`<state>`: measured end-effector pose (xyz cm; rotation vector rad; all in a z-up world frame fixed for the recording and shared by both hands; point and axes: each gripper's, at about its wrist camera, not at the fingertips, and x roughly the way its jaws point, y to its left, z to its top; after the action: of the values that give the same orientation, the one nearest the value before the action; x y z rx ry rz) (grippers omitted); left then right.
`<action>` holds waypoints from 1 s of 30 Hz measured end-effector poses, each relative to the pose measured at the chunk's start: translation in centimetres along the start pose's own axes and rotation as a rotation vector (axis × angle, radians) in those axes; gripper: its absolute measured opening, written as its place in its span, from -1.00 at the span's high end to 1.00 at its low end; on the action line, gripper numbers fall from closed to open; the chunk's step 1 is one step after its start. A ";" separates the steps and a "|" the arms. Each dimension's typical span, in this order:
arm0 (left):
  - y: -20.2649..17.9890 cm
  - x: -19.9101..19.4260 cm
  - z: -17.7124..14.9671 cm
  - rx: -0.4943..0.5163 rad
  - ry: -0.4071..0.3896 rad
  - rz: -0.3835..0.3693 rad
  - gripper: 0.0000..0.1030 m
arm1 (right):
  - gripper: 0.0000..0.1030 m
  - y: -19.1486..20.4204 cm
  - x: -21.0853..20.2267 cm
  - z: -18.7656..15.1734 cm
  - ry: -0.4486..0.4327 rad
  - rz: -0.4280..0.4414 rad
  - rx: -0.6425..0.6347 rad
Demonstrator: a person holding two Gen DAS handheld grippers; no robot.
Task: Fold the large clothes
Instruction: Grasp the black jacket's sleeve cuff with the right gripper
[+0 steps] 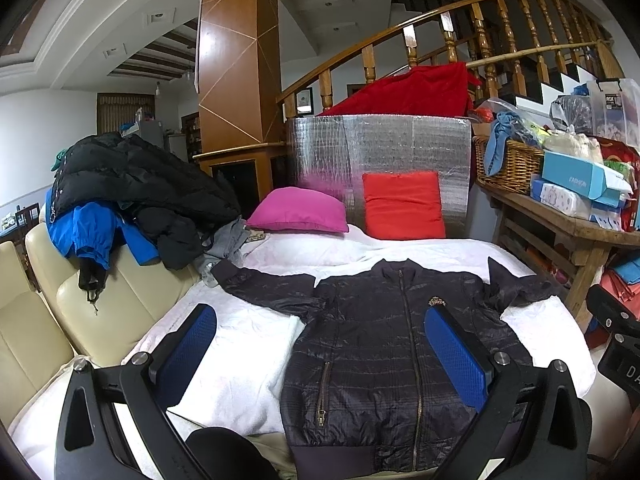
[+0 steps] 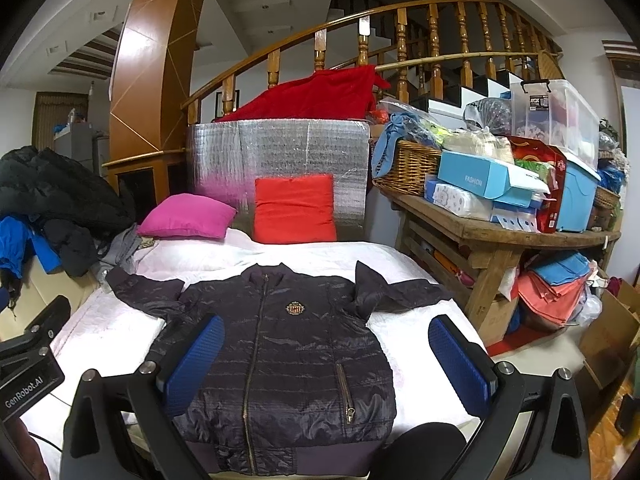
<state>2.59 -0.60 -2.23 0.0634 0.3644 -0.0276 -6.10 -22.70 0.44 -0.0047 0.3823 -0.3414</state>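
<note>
Jacket [image 1: 384, 344]: dark quilted, zipped shut, front up, flat on the white bed cover [image 1: 248, 356]; collar toward the pillows, hem nearest both tools.
Long axis: along the zip, running straight away from the grippers — sleeves thrown out sideways across it.
Left gripper [image 1: 320, 356]: jaws spread wide, nothing between the blue pads, held above the hem; jacket's left half and bare cover showing in the gap.
Right gripper [image 2: 326, 360]: likewise wide open and empty, above the hem, the jacket's body and right pocket between the pads.
Nearer hand: left for the left sleeve [image 1: 264, 284], right for the right sleeve [image 2: 400, 288]; neither touching cloth yet.
Step, as judged: folding not begun; sleeves probably first, each drawn in over the chest.
Around: pink pillow [image 1: 298, 210] and red pillow [image 1: 404, 206] beyond the collar, well apart from it.
In the way: heap of dark coats [image 1: 140, 188] on the cream seat, with grey clothing just beside the left cuff — some risk of a snag; wooden bench [image 2: 500, 236] near the right sleeve's end.
</note>
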 end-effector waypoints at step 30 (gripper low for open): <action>-5.1 36.9 -4.2 -0.061 0.260 -0.022 -1.00 | -1.00 -22.3 41.1 -3.1 0.325 0.013 0.512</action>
<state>35.35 -5.98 -19.56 0.0025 0.6256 -0.0299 21.26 -57.00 -15.94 0.5594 0.6070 -0.4203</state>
